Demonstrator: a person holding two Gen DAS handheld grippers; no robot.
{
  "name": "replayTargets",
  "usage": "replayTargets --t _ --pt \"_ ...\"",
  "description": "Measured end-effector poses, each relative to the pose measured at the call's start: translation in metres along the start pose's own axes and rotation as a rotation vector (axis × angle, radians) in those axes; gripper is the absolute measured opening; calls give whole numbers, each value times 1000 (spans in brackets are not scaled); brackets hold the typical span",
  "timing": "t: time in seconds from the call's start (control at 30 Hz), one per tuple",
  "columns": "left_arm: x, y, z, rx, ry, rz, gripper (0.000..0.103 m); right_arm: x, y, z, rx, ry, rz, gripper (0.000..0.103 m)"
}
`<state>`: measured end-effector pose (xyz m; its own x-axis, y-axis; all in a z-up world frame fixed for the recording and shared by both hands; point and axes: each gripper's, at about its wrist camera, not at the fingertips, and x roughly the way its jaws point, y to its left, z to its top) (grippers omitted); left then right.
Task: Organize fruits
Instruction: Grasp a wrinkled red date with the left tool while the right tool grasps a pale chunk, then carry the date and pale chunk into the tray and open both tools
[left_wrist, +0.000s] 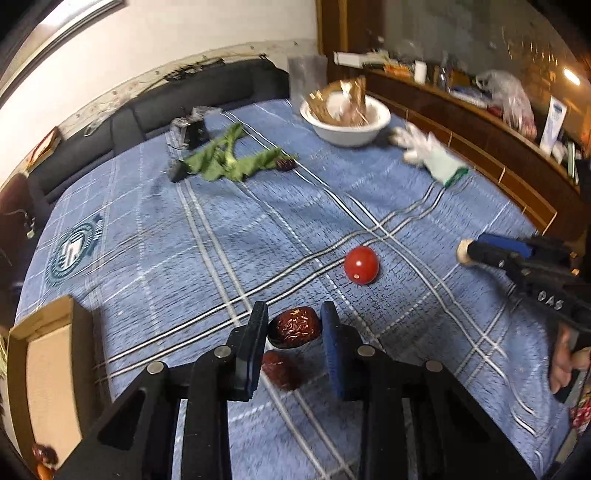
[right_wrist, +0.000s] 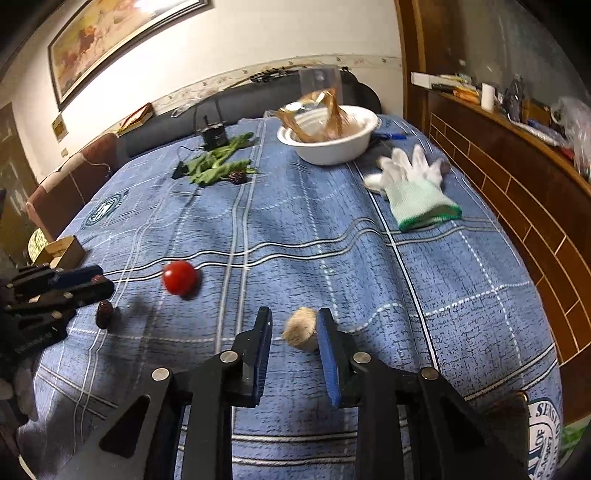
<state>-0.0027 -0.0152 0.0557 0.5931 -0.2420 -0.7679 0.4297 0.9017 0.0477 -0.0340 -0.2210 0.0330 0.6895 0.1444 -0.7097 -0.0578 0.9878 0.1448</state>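
While the left gripper (left_wrist: 294, 330) stood with its jaws wide, a wrinkled red date (left_wrist: 294, 328) sat between the fingertips on the blue plaid cloth (left_wrist: 221, 229) covering the worktop; whether the pads touched it could not be told. A second date (left_wrist: 280, 370) lay on the cloth just behind the first, under the gripper. A red cherry tomato (left_wrist: 361, 265) rested near them, further out and to the right.

The right gripper (right_wrist: 294, 330) was also spread, with a pale fuzzy round fruit (right_wrist: 301, 329) between its fingers, lying against the right one and apart from the left one. From the right wrist view the tomato sat between the two grippers, and a date showed beside the left gripper's tip.

Further back on the cloth lay green leafy vegetables (left_wrist: 232, 158) with a dark date-like thing (left_wrist: 286, 164) beside them, a white bowl (left_wrist: 347, 129) holding crumpled brown wrapping, and a white glove (right_wrist: 415, 188). A cardboard box (left_wrist: 48, 369) sat at the left edge.
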Motion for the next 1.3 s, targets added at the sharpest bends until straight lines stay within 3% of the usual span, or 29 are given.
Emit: replayTargets --t 0.13,0.37,0.57,0.7,0.77,0.93,1.13,1.3 --pt "-26 13 -9 -54 -37 -1 28 -5 7 -3 -27 0 -6 23" --pt "-52 39 -30 -161 -67 4 28 6 0 -6 -48 29 -89 26" --pt "-71 66 -52 -279 -88 1 28 18 -15 -6 -14 44 -135 33" --pt "-78 83 -63 -353 -98 0 28 22 -31 -4 56 66 -81 28" --pt "-83 90 -69 -379 -103 2 28 20 -32 -5 64 66 -73 18" --pt "-96 114 -79 -426 -113 32 28 7 -14 -4 37 45 -35 17" --pt "-110 156 -92 -503 -120 71 28 -16 46 9 -53 9 99 17" --pt "-112 193 -91 -537 -90 126 28 -17 128 23 -152 43 314 18"
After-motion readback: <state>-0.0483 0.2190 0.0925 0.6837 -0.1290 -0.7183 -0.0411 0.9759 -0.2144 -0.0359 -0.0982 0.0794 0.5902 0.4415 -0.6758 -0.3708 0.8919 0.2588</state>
